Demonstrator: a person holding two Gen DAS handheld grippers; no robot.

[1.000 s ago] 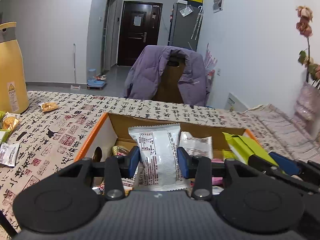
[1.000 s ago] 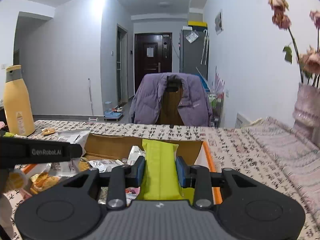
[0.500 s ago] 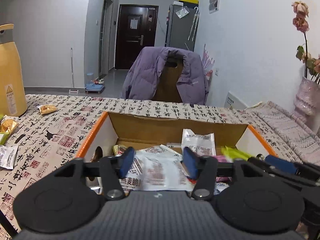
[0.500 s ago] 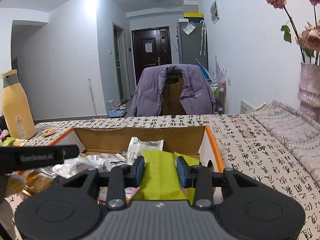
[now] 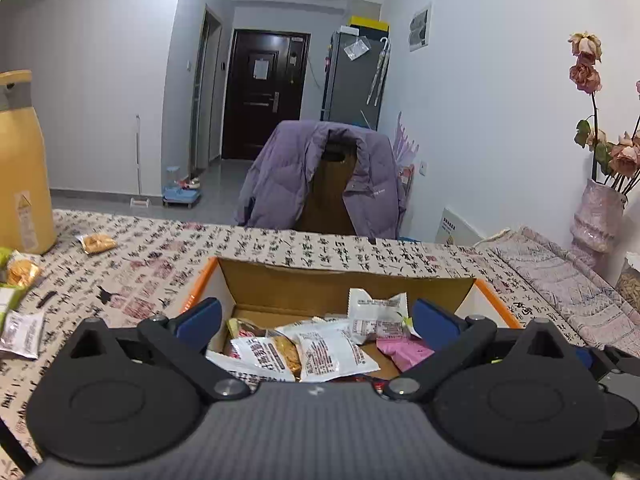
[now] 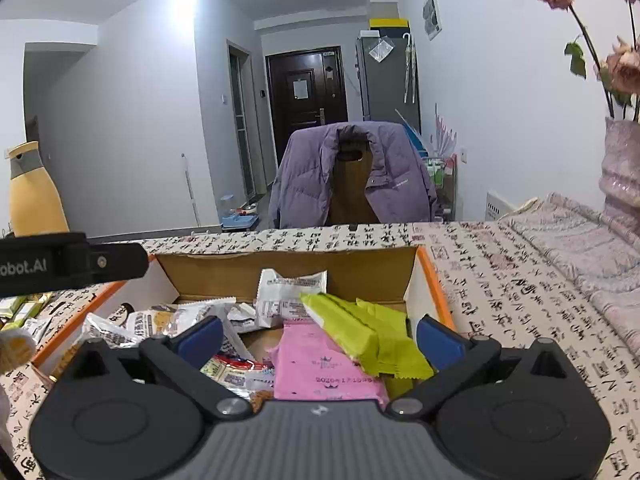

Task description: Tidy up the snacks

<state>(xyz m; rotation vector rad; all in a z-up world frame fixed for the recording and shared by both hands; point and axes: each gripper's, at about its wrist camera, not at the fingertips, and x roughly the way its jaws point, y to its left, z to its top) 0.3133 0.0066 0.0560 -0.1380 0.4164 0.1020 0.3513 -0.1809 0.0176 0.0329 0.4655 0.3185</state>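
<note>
Snack packets (image 5: 320, 344) heaped loose in the open cardboard box (image 5: 280, 284) on the desk (image 5: 168, 256) — white printed ones toward the left half, a pink packet (image 6: 320, 364) and a lime-green packet (image 6: 360, 336) toward the right, the green one leaning across the pink. Left gripper (image 5: 316, 318) low over the near edge of the box, jaws opening and wide apart, nothing pinched between the blue pads, packets lying below. Right gripper (image 6: 318, 334) the same: jaws opening, spread wide, the green packet beneath them but free of both pads.

Release step, by the look of it. Best done by lifting both grippers straight up and clear with the jaws kept apart — no sideways drag, since crinkly wrappers catch on pads and slide out again. Worth minding the green packet, tilted and likely to slip further down the pile; harmless so long as it stays inside the walls.

More snacks waiting outside the box: a small orange-brown packet (image 5: 96, 243) near the yellow flask (image 5: 22, 168), several more packets (image 5: 20, 312) at the far left edge of the desk. Probably next in line for the left side.
</note>
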